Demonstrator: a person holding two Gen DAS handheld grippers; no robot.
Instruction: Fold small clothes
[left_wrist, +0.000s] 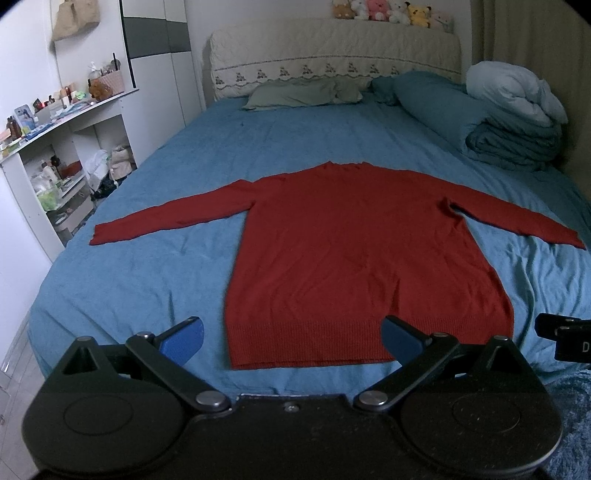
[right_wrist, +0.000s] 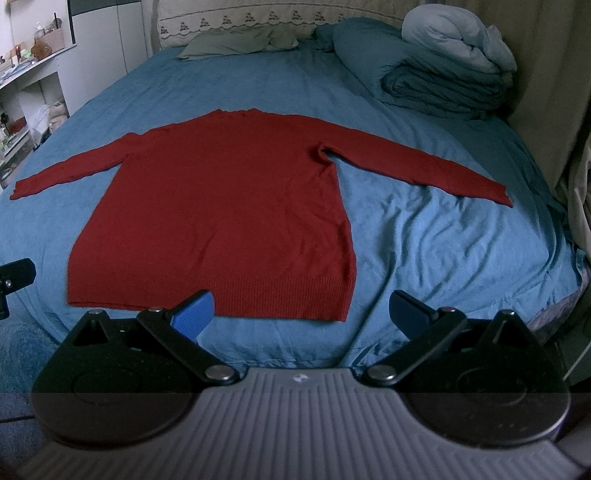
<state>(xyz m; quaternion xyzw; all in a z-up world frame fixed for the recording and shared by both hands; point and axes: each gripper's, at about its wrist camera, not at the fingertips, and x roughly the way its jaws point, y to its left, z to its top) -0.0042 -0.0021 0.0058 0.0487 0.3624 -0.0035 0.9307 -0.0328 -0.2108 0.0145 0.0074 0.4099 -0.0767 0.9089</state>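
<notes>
A red long-sleeved sweater (left_wrist: 354, 251) (right_wrist: 221, 214) lies flat on the blue bed sheet (left_wrist: 155, 280), both sleeves spread out sideways and its ribbed hem nearest me. My left gripper (left_wrist: 291, 339) hovers open above the hem's left half, blue pads wide apart, nothing between them. My right gripper (right_wrist: 303, 314) is open too, near the hem's right corner, also holding nothing. A black part of the right gripper shows at the right edge of the left wrist view, and part of the left one at the left edge of the right wrist view.
Folded quilts (left_wrist: 513, 122) and pillows (left_wrist: 303, 92) are stacked at the head of the bed (right_wrist: 424, 236). A cluttered white shelf unit (left_wrist: 62, 155) stands left of the bed. A curtain (right_wrist: 554, 92) hangs on the right. Plush toys (left_wrist: 391, 9) line the headboard.
</notes>
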